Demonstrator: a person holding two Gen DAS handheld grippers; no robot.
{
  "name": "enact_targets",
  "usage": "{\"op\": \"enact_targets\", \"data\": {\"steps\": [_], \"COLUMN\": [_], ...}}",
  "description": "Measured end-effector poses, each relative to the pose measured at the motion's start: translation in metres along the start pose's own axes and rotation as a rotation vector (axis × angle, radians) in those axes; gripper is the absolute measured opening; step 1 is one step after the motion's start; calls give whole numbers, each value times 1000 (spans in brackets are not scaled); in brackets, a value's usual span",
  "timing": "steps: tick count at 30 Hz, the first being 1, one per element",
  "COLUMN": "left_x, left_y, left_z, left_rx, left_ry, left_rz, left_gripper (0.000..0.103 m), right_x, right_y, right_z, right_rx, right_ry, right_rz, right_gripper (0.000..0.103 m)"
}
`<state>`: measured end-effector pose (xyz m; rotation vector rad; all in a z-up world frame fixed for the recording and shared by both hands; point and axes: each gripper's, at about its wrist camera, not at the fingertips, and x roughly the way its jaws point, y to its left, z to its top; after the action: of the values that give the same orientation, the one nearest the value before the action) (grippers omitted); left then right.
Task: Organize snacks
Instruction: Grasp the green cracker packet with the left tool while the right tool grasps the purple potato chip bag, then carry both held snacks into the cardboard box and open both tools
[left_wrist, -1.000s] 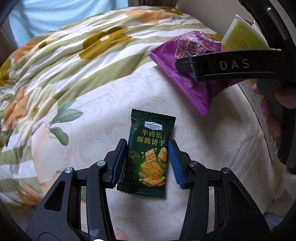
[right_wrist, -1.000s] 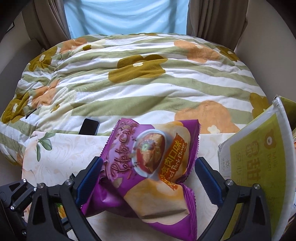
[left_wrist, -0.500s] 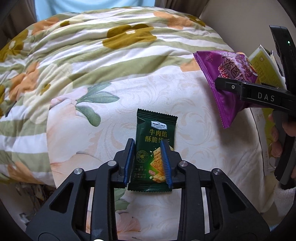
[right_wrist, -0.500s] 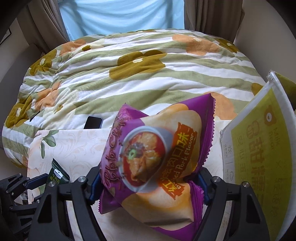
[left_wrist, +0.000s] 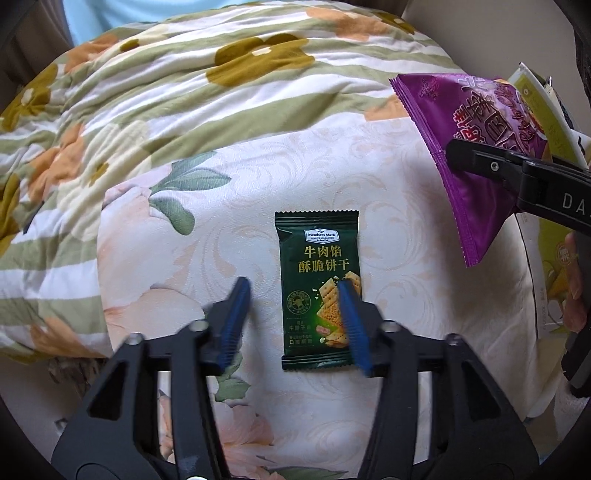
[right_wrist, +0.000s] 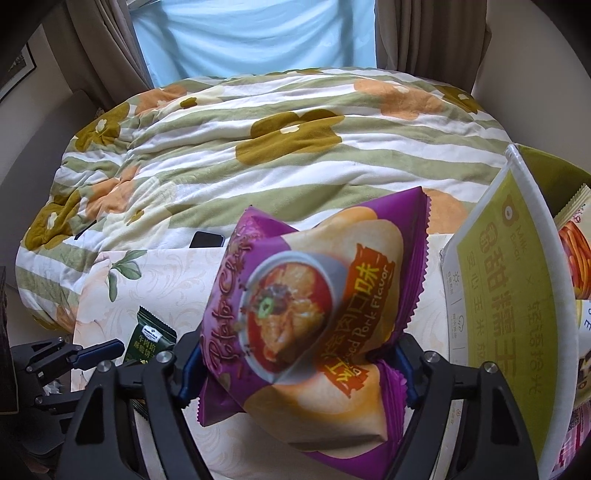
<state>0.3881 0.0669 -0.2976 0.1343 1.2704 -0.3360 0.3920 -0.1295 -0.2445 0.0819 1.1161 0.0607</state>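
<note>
A: Snacks, near field: the green cracker packet (left_wrist: 319, 291) lies flat on the cream floral cloth (left_wrist: 258, 192). The left gripper (left_wrist: 293, 325), clamped on it half a second ago, now has its jaws spread wide; the right pad overlaps the packet's edge, the left pad stands clear. Is that a release?

B: Judged so. Either the grasp is abandoned or the packet is placed.

A: Mid field, right: the right gripper (right_wrist: 295, 365) is closed on the purple potato-chip bag (right_wrist: 314, 306), which has risen over the last second and hangs clear of the cloth.

B: Beside it, the yellow-green box (right_wrist: 498, 277) stands open, an orange packet inside. Likely the bag's destination.

A: Far: striped flower quilt (right_wrist: 277, 140), a phone (right_wrist: 207, 240) at its edge, the curtained window behind.
</note>
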Motion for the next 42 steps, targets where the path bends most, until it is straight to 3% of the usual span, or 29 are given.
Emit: {"op": "enact_targets", "data": {"steps": [1,4,8,11,13,17,25,31,37,42], "left_x": [0,-5,3,9,11,8,-7,-69,-143,-180], "left_y": [-2,-6,-14,-20,-24,-28,-23,-37,-87,-157], "left_z": [-1,-4,-6,-6,-6,-3,-5,9,35,43], "left_rx": [3,-2,3,-1,8,23,4,30,80,113], "left_ry": [-4,-29,16,51,61,55,40,-62,-181,-252], "left_rz": [3,-7,31,23,44,67,30,22,-32,-77], "left_gripper": [103,102,100,75,70,43,41,41,41,41], "right_x": [-1,-6,-10,-12,-14,-19,-34,-81,-160,-215], "right_y": [0,0,-4,-5,-4,-3,2,4,-24,-74], "right_z": [-1,-4,-6,-8,-9,-13,-19,-13,-3,-6], "right_rx": [1,7,19,24,23,19,0,-13,12,8], "right_ry": [-2,-11,-16,-16,-19,-24,-36,-110,-228,-279], "right_rz": [3,7,9,12,13,16,21,40,63,15], "right_gripper": [75,75,75,75,75,75,75,75,75,75]}}
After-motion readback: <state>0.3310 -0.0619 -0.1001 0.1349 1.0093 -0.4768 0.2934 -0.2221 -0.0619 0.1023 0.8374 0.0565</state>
